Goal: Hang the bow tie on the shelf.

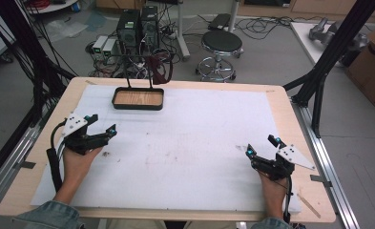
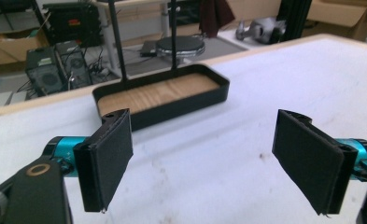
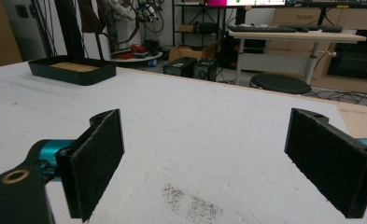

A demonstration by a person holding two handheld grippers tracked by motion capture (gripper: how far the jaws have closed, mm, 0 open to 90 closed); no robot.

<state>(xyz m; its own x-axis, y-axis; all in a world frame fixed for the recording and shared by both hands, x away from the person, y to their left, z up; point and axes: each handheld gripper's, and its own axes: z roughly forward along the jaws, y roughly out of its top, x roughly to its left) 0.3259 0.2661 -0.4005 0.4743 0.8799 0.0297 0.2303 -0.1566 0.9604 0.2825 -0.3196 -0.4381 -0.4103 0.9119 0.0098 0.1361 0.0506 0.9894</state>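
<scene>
Black-walled tray (image 1: 138, 98): far side of the tabletop (image 1: 280, 102), left of centre, wooden floor inside, two thin upright rods rising from its back edge; nothing in it.
White foam sheet (image 1: 190, 148): covering most of the tabletop, smudged with dark specks near the middle and the right.
Left gripper (image 1: 98, 125): held low over the sheet at the left, pads spread wide, nothing between them; aimed toward the tray, well apart from it.
Right gripper (image 1: 260, 145): low over the sheet at the right, likewise spread wide and empty, far from the tray.
Handling, judged: tray likely rigid and fairly light, thin wall stiff enough to pinch; smooth finish possibly slippery against the pads.
Where to grip, judged: near long wall or a short end wall, one pad inside, one outside; rods best left alone.
Left gripper view: tray (image 2: 162, 95) close ahead, wood grain plain, both rods visible at the back.
Right gripper view: tray (image 3: 73, 69) far off at upper left, speck patch (image 3: 190, 200) just ahead on the sheet.
High view: both hands, whole layout, stool (image 1: 221, 45) beyond.
</scene>
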